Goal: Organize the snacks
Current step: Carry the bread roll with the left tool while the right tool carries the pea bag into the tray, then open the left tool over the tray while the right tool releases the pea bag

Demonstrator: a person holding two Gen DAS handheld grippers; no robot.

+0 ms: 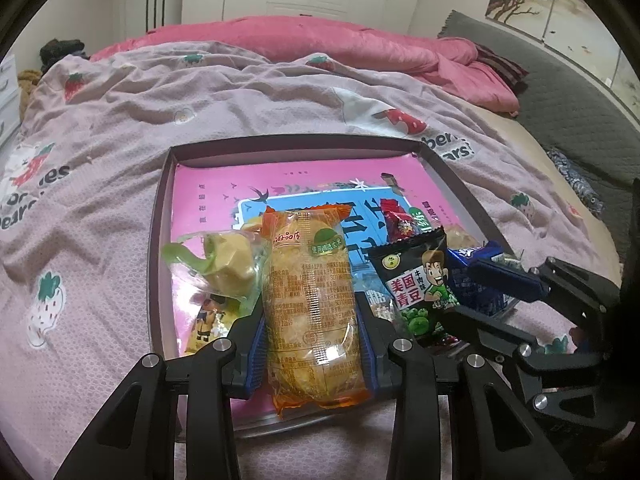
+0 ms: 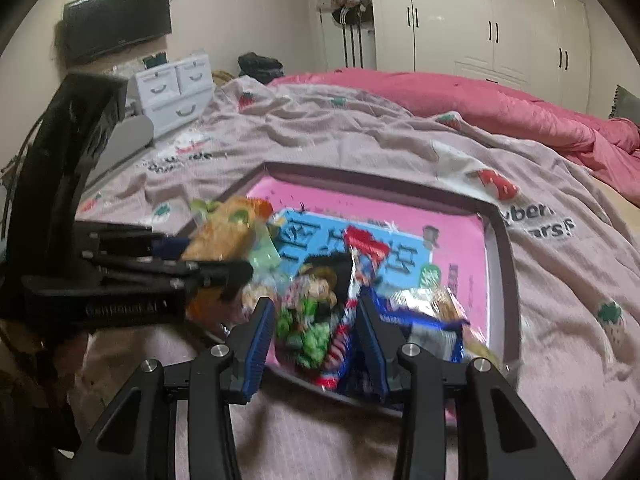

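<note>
A shallow tray [image 1: 160, 216] with a pink printed liner lies on the bed. My left gripper [image 1: 314, 344] is shut on an orange-ended bread packet [image 1: 312, 288], its blue pads pressing both long sides over the tray's near edge. In the right wrist view that packet [image 2: 224, 232] shows blurred at the left, held by the left gripper [image 2: 224, 276]. My right gripper [image 2: 316, 336] is shut on a black green-pea packet [image 2: 308, 320], with a red-and-white striped wrapper beside it between the pads. The pea packet [image 1: 420, 280] and right gripper [image 1: 476, 292] also appear at the left view's right.
Inside the tray lie a yellow pastry pack [image 1: 224, 264], a red packet [image 1: 400, 220] and a blue-and-white packet [image 2: 424, 320]. A strawberry-print blanket [image 1: 120, 140] covers the bed, with a pink quilt [image 1: 340, 44] behind. White drawers [image 2: 176, 92] stand far left.
</note>
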